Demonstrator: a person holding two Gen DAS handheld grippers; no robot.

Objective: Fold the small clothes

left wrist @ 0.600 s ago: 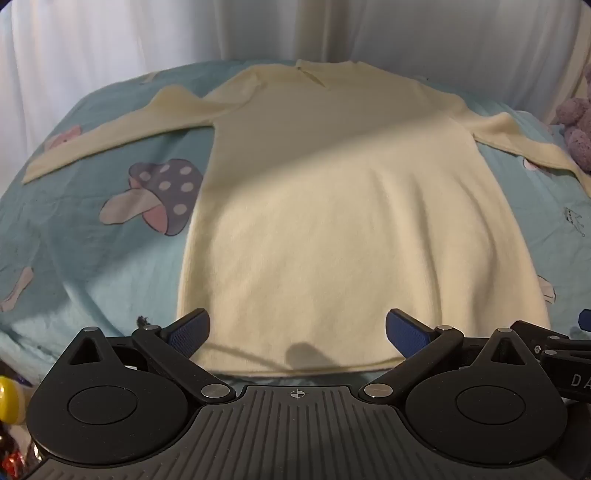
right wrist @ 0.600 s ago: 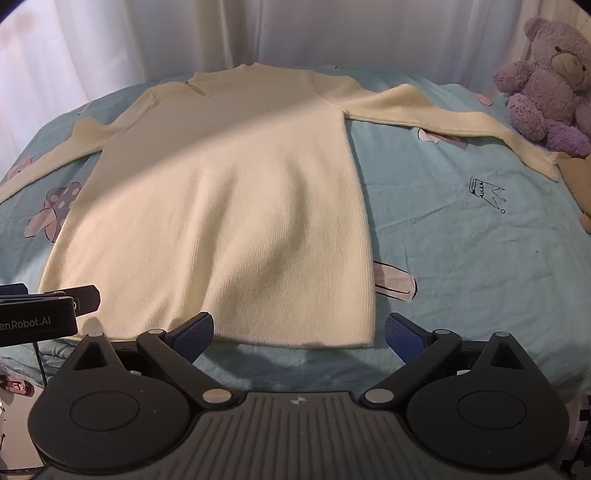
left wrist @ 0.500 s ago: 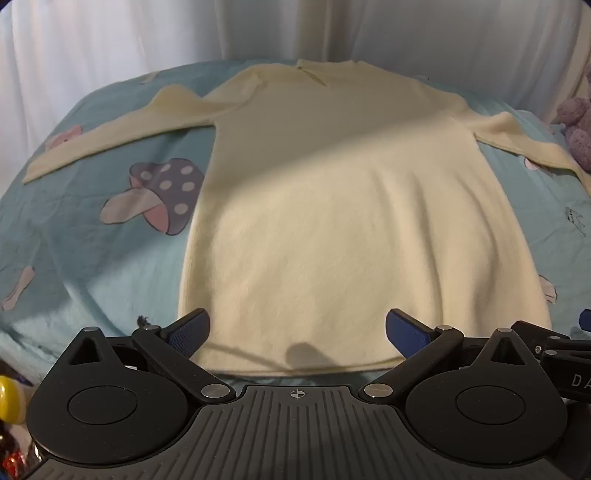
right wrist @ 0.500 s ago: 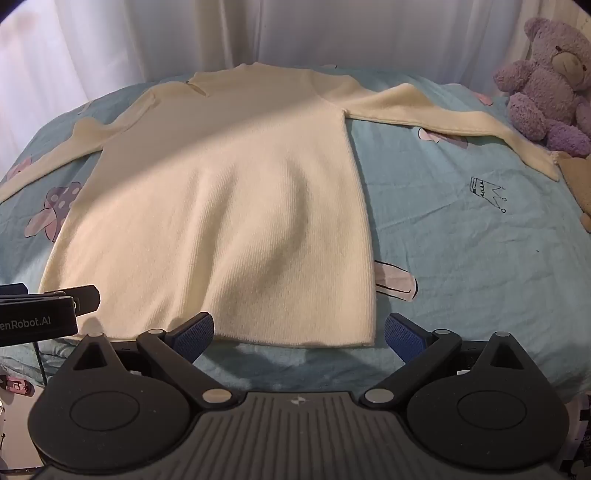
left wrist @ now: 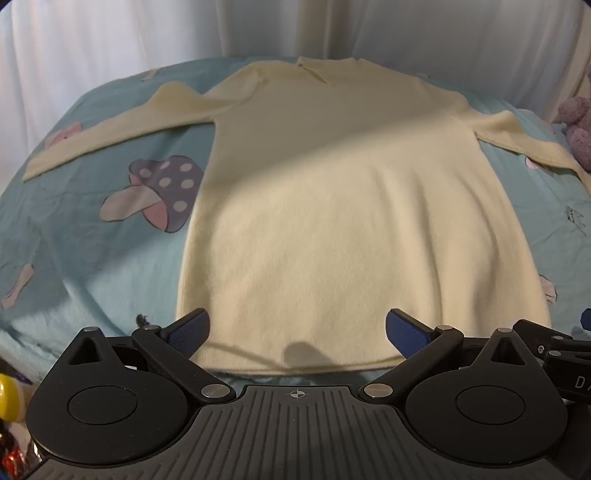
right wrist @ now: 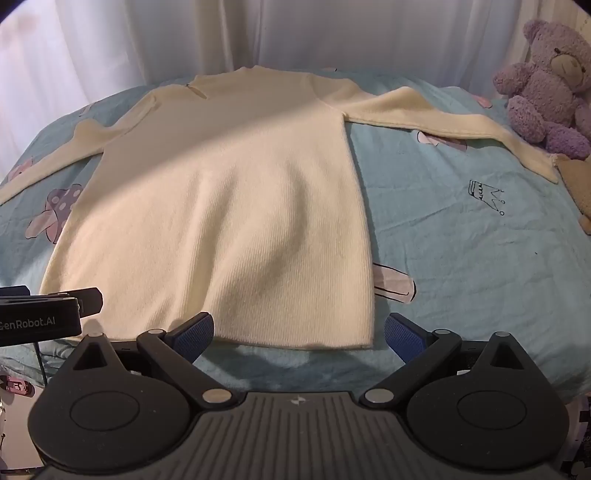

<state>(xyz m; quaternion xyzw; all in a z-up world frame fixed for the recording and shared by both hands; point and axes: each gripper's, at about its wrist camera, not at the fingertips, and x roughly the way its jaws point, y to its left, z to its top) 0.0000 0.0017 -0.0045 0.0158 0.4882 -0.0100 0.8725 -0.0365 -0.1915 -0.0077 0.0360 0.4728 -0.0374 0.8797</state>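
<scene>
A cream long-sleeved knit sweater [left wrist: 332, 206] lies flat on the blue bed sheet [left wrist: 92, 258], collar far, hem near, both sleeves spread out sideways. It also shows in the right wrist view [right wrist: 229, 206]. My left gripper [left wrist: 297, 330] is open and empty, hovering just over the hem's middle. My right gripper [right wrist: 297, 332] is open and empty, near the hem's right corner. The left gripper's body [right wrist: 40, 314] shows at the left edge of the right wrist view.
A purple teddy bear [right wrist: 546, 85] sits at the bed's far right, next to the right sleeve end [right wrist: 535, 158]. White curtains [left wrist: 295, 29] hang behind the bed. The sheet carries mushroom prints [left wrist: 159, 192]. A yellow object [left wrist: 7, 395] lies below the bed's near left edge.
Both grippers have crept very slightly; the sweater sits a touch lower and closer in the views. Nothing was gripped or released.
</scene>
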